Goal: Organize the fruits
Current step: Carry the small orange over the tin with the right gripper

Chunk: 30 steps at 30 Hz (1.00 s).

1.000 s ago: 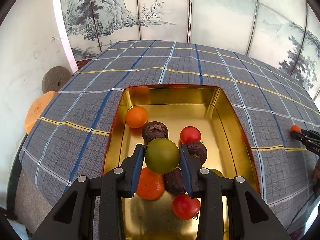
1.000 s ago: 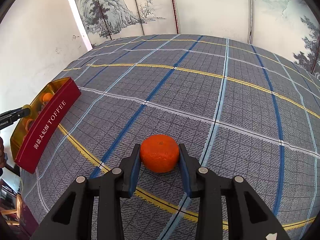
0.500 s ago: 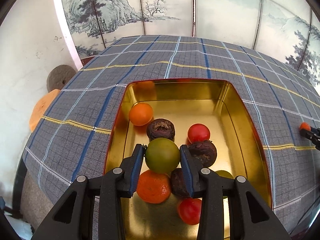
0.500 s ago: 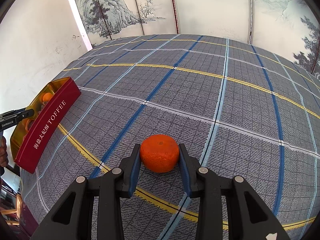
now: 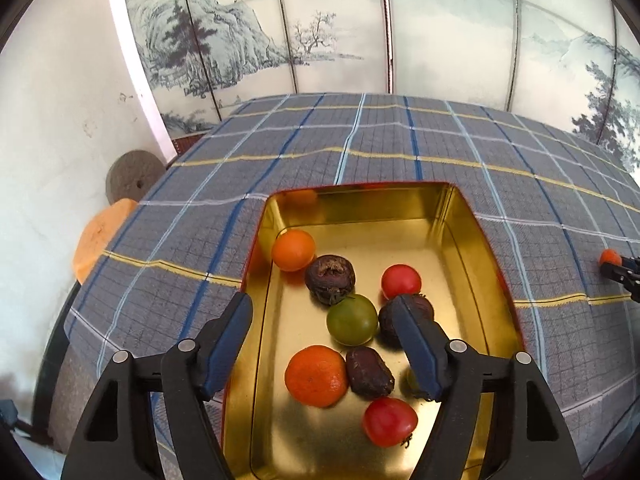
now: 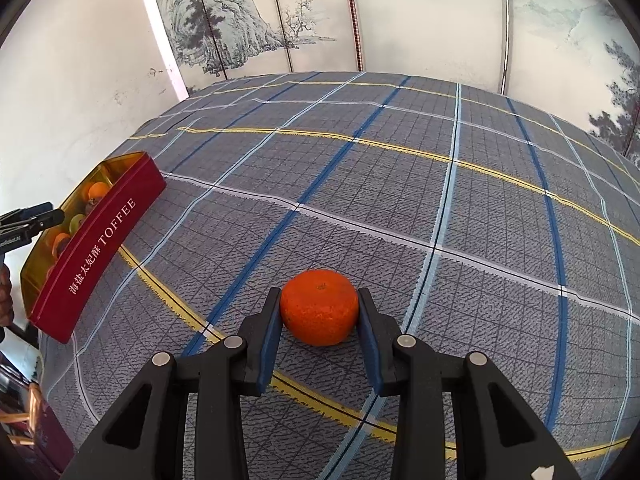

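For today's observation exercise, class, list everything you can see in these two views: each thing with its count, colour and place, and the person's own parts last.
Tin: one, gold inside, red outside, on the cloth.
Oranges in tin: two, orange; far left corner and near left.
Orange on cloth: one, orange, between the right pads.
Red fruits: two, red; right middle and near end.
Green fruit: one, green, middle of tin.
Dark wrinkled fruits: three, brown-purple, around the green one.
Tablecloth: one, grey plaid.
Painted screen: one, pale, behind.
Left hand-held gripper: black, open over the tin, jaws just opened.
Right hand-held gripper: black, shut on the orange.
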Tool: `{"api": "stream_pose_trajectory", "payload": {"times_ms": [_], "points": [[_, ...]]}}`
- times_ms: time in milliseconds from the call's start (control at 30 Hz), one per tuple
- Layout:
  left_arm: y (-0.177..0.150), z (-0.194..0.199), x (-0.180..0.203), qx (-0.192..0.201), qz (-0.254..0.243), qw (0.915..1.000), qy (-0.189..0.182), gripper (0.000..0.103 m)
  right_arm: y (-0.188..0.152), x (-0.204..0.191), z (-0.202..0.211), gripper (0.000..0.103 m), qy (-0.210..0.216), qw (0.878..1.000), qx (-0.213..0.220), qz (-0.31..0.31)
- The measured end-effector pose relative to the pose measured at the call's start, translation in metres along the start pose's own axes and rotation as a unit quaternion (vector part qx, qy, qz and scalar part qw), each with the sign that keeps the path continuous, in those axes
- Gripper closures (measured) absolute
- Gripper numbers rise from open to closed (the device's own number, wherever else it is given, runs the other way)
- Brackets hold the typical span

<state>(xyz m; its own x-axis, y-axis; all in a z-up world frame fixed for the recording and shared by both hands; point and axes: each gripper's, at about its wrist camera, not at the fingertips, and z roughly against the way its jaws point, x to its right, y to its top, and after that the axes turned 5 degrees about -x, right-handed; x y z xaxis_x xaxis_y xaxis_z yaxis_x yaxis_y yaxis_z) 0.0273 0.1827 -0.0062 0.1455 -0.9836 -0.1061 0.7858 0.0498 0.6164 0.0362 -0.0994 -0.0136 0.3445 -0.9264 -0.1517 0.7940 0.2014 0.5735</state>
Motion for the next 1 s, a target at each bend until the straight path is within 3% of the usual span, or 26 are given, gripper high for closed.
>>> {"api": "stream_pose_trajectory", "payload": {"times_ms": [500,1000], "points": [[-0.022,0.034,-0.009,0.011,0.051,0.9986,0.009,0.025,0.001,-0.037,0.026,0.07,0.04,0.999,0.02,0.011],[-0.05,0.049,-0.021,0.02,0.082,0.9963,0.017,0.025,0.023,-0.16,0.049,0.07,0.124,0.986,0.038,0.109]]}}
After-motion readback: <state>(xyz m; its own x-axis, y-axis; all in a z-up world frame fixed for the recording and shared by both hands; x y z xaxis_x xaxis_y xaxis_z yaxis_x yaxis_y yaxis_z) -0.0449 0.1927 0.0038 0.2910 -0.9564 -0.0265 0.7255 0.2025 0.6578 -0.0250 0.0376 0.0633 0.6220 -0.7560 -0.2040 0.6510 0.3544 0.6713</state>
